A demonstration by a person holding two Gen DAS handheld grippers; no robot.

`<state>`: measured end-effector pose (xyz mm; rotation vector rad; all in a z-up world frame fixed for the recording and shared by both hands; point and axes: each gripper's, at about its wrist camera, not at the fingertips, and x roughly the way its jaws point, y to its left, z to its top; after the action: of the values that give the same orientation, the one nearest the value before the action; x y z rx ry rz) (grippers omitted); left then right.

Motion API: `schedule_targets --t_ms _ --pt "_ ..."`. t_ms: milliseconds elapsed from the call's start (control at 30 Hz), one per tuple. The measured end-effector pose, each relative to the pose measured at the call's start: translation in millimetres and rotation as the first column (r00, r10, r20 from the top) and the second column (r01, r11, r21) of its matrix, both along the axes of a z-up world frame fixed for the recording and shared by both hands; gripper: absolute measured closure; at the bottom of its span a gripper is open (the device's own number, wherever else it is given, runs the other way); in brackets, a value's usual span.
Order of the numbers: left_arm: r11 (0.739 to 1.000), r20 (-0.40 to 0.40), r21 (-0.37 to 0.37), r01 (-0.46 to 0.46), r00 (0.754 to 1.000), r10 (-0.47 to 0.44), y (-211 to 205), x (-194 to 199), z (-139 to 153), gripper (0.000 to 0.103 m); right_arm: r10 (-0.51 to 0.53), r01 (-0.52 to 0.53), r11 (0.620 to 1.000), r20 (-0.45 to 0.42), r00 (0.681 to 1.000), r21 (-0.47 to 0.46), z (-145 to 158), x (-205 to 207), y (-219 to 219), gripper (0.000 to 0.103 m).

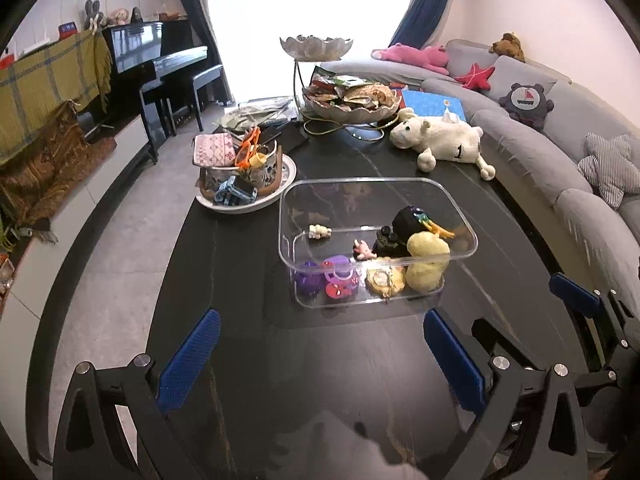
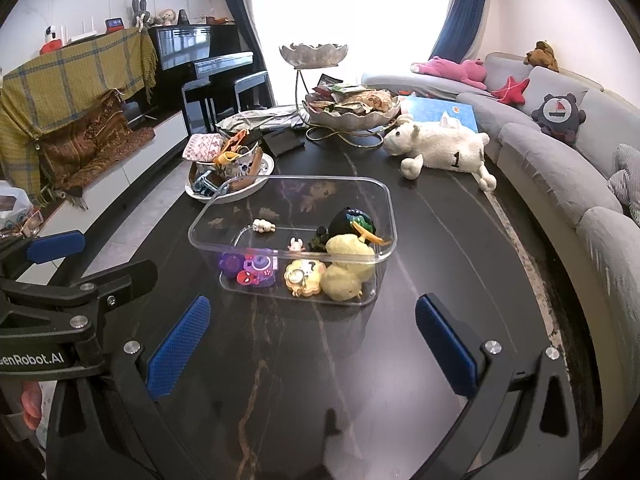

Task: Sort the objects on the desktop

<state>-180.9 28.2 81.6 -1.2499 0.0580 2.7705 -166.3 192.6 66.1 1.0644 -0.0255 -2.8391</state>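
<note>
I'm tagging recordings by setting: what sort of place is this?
Most likely a home living room: a curved grey sofa with plush toys, an upright piano, and a dark coffee table by a curtained window.

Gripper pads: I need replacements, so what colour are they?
Blue, with a fine textured surface; the right gripper's pads show it best in the right wrist view.

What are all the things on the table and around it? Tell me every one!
clear bin: 1, see-through, middle of the dark table
small toys: several, purple, red, yellow, black, inside the bin
yellow plush: 1, yellow, bin's right end
white plush sheep: 1, cream, far right of the table
plate of odds and ends: 1, white, left of the bin
two-tier snack stand: 1, silver, far end of the table
piano: 1, black, far left
sofa: 1, grey, right
left claw: 1, black with blue pads, open
right claw: 1, same colours, open
</note>
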Motion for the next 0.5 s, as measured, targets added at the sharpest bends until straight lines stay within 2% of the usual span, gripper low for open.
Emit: schedule_targets --t_ms 500 --pt "1.000 0.002 0.001 -0.010 1.000 0.010 -6 44 -5 0.002 -0.004 0.004 1.000 0.010 1.000 0.001 -6 43 -6 0.001"
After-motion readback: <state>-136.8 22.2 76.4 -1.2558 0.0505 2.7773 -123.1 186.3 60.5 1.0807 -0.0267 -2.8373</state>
